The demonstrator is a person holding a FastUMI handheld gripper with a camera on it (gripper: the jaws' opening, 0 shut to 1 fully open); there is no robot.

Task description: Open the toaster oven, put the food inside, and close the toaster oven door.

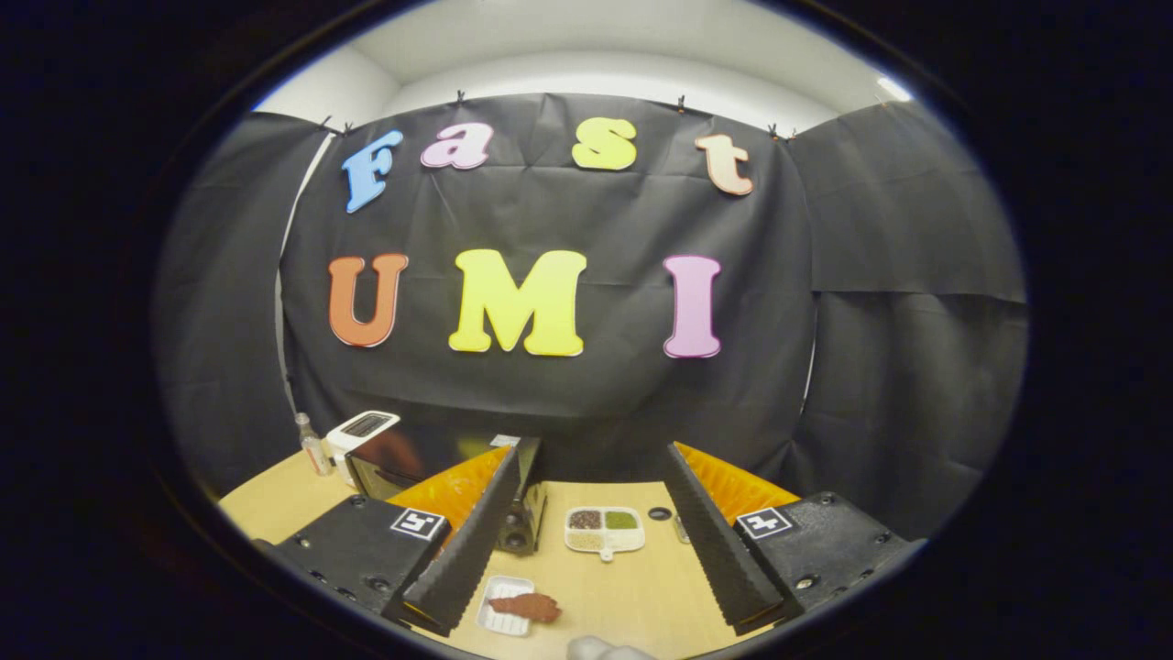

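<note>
1. The gripper (586, 527) sits low in the frame, its jaws spread wide and holding nothing; the inner faces of the fingers (463, 550) are ribbed like saw teeth, and each blocky mount carries a small square marker.
2. Lowest between the fingers, a white rectangular tray (504, 610) lies on the pale wood-grain table (632, 596), with a flat reddish-brown piece of food (527, 606) resting half on it and half over its right edge.
3. Further up between the fingers, a white divided dish (604, 531) holds dark, green and pale fillings in separate sections.
4. A small dark ring (659, 513) lies just right of the dish.
5. Lower left of centre, the boxy toaster oven (412, 467) with a glossy dark glass door stands beyond the left finger, partly hidden by it.
6. A white toaster (359, 431) and a clear bottle (314, 447) stand furthest left.
</note>
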